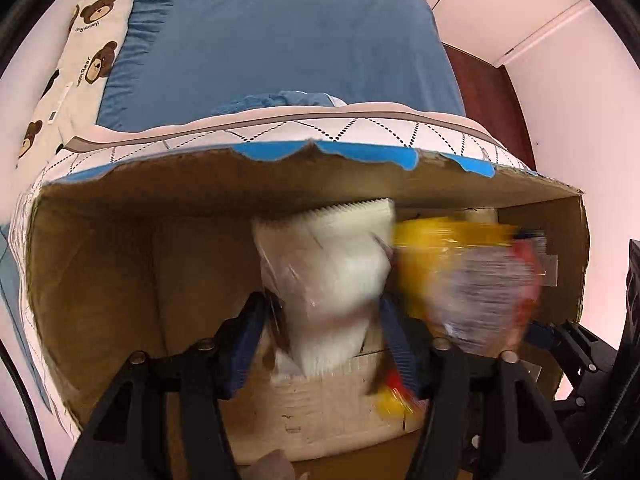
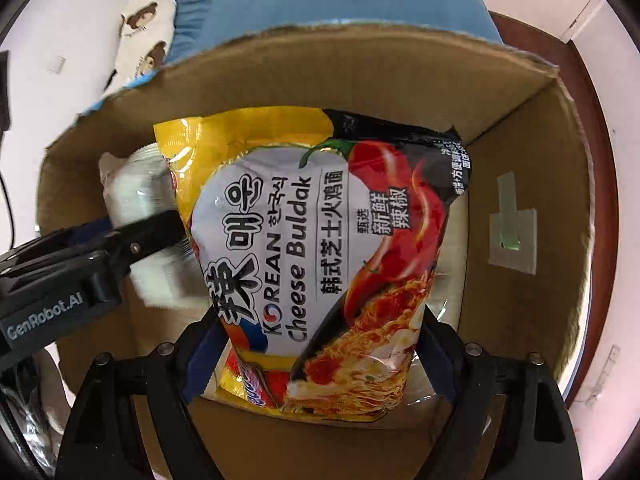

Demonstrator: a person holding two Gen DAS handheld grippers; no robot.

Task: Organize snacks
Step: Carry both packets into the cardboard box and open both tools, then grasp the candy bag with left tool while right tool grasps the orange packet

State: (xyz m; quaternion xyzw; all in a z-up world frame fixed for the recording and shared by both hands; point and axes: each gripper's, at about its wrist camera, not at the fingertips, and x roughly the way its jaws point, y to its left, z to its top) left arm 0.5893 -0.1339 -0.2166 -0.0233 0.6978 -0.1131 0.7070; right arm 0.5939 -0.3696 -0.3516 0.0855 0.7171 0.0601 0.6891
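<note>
An open cardboard box (image 1: 100, 264) (image 2: 520, 160) fills both views. My left gripper (image 1: 324, 320) is shut on a white snack packet (image 1: 332, 276) and holds it inside the box. My right gripper (image 2: 320, 344) is shut on a yellow Korean Cheese Buldak noodle packet (image 2: 320, 248), held upright inside the box. That packet shows blurred at the right in the left wrist view (image 1: 472, 276). The white packet (image 2: 136, 200) and the left gripper's finger (image 2: 140, 236) show at the left in the right wrist view, beside the noodle packet.
A bed with a blue sheet (image 1: 280, 36) lies behind the box. A bear-print pillow (image 1: 88, 52) lies at its left. More packets lie on the box floor under the noodle packet (image 2: 248, 380). A taped patch (image 2: 512, 236) marks the right box wall.
</note>
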